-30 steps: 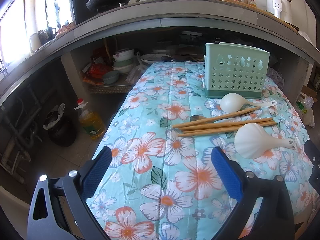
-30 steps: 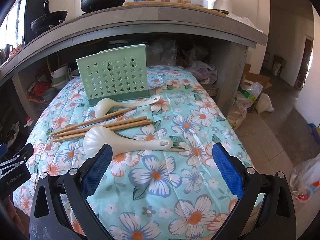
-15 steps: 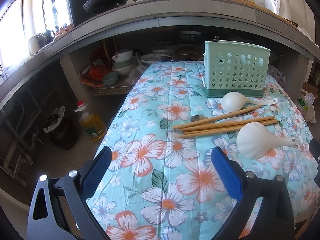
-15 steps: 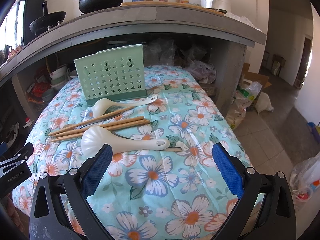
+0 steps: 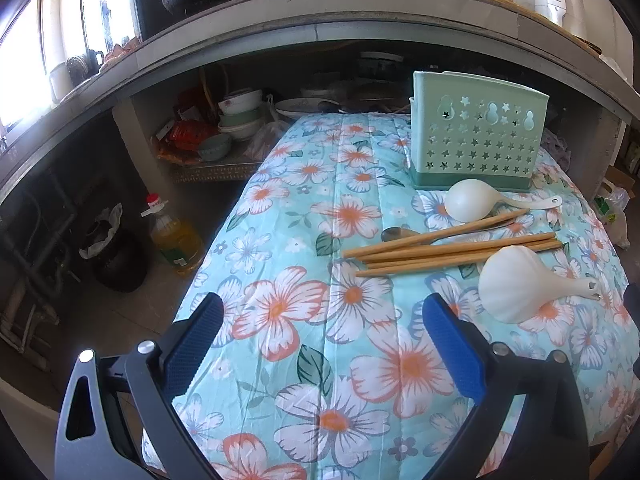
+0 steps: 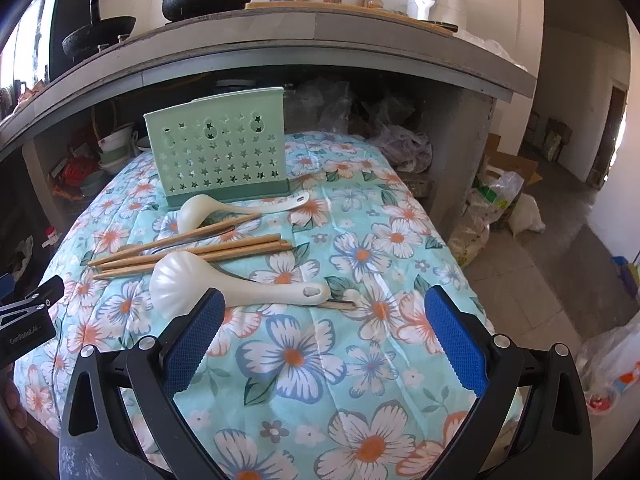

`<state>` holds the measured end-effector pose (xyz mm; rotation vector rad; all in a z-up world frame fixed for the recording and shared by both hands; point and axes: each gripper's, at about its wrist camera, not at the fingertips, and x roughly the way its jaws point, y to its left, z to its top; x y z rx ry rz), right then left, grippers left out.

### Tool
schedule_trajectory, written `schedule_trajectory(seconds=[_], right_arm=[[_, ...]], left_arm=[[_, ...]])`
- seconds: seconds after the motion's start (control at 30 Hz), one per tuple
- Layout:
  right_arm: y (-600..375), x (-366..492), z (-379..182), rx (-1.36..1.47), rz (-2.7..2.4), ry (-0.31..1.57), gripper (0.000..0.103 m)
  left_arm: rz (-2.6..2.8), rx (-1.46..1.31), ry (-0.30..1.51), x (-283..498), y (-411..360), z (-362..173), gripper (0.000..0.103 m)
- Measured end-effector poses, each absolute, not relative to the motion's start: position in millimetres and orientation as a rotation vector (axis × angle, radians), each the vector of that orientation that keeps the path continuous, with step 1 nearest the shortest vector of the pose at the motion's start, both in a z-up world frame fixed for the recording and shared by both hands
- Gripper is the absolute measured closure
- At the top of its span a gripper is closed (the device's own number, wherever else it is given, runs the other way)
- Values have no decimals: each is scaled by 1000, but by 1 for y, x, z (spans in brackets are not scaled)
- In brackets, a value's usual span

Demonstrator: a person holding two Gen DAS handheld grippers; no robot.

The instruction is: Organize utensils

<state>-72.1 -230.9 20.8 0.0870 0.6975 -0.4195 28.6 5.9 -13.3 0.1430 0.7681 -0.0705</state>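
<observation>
A green perforated utensil holder (image 5: 476, 148) (image 6: 218, 152) stands at the far end of the floral-covered table (image 5: 304, 320) (image 6: 360, 216). In front of it lie a white ladle (image 5: 476, 204) (image 6: 208, 210), several wooden chopsticks (image 5: 448, 252) (image 6: 188, 252), a metal spoon (image 5: 396, 234) partly under them, and a large white rice scoop (image 5: 516, 292) (image 6: 224, 284). My left gripper (image 5: 320, 344) is open and empty over the near left of the table. My right gripper (image 6: 324, 336) is open and empty, just before the scoop's handle.
A concrete counter (image 6: 320, 36) with pots and bottles overhangs the table's far end. Bowls (image 5: 240, 120) sit on a shelf under it. An oil bottle (image 5: 176, 240) and a black bin (image 5: 116, 260) stand on the floor at left. Bags (image 6: 492, 200) lie at right.
Both grippers have moved slightly forward and toward the utensils; the scoop sits closer to my right gripper. Nothing on the table has moved.
</observation>
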Motion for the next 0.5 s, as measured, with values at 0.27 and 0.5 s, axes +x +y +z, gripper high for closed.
schedule_trajectory(seconds=[0.27,0.5], right_arm=[[-231,-68,15,32,-365,699,8],[-242,-74,16,41,-284,655,8]], left_arm=[[-162,40,777,39,10,-19,5],[-313,-130,771,46,6,-21,5]])
